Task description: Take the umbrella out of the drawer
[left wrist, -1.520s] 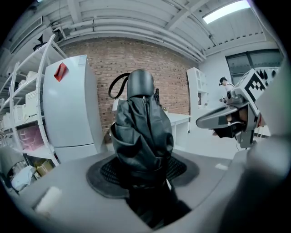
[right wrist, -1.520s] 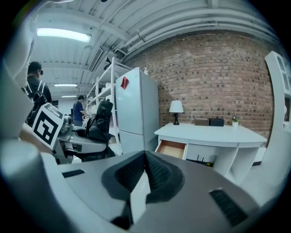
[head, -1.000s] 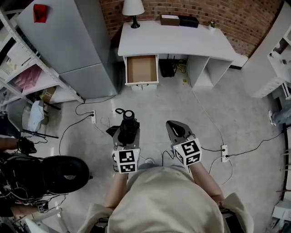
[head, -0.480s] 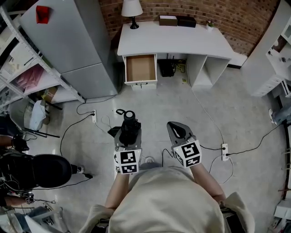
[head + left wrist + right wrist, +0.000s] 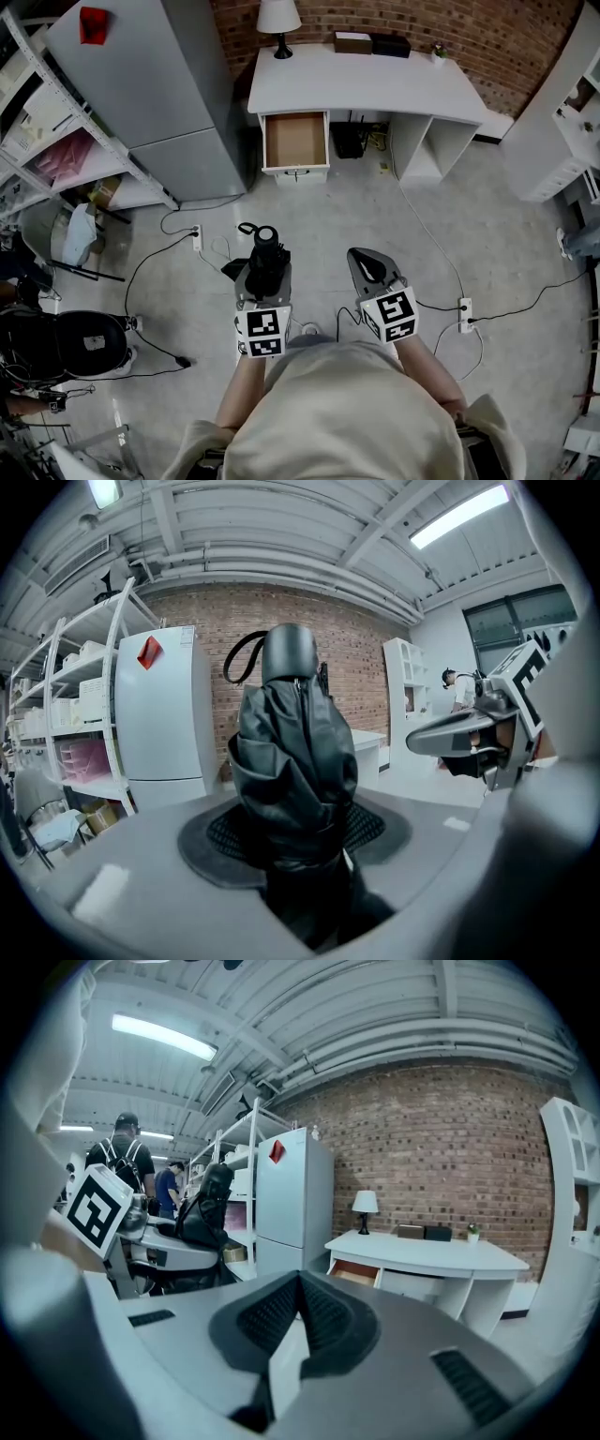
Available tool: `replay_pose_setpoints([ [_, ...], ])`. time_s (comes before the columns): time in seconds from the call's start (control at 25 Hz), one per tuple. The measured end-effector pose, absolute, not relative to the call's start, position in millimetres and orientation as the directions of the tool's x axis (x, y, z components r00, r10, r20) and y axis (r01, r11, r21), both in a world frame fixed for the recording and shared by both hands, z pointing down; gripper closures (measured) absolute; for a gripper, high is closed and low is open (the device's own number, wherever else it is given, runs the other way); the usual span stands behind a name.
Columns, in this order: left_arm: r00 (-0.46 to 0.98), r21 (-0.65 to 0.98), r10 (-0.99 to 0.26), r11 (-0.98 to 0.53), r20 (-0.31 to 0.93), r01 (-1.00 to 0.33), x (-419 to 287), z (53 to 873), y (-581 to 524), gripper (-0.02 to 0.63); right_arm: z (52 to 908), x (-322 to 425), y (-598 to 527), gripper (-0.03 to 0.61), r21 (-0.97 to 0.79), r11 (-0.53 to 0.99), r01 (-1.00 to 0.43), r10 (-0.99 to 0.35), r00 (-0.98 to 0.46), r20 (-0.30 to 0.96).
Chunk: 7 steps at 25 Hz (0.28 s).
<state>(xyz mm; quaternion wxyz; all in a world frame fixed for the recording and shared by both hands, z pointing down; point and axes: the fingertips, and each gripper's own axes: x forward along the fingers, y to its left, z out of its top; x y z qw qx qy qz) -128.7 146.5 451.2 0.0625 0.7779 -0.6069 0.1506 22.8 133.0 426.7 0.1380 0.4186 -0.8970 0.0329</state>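
Umbrella [image 5: 292,761], folded, sits clamped in the left tongs [image 5: 262,281]; the right tongs [image 5: 298,1321] are closed, empty. With the drawer [image 5: 295,141] open well ahead, removal looks done; setting it down likely remains.

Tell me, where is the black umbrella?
The umbrella sits left of centre in the head view, gripped in the left claw above the floor, far from the open drawer of the white desk.

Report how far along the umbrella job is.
Done: the umbrella is out, clamped in the left gripper, well away from the open drawer, whose bottom shows bare. In hand: only that hold; the right gripper is shut and empty. Left: nothing of the removal; perhaps setting it down.
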Motion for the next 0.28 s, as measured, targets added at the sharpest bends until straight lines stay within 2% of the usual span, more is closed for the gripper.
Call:
replay_pose_setpoints([
  [0.28, 0.223, -0.088, -0.925, -0.261, 0.307, -0.961, -132.7, 452.9, 141.0, 0.38, 427.4, 19.1, 125.1, 0.577, 0.064, 0.646, -0.761, -0.745, -0.61, 0.269],
])
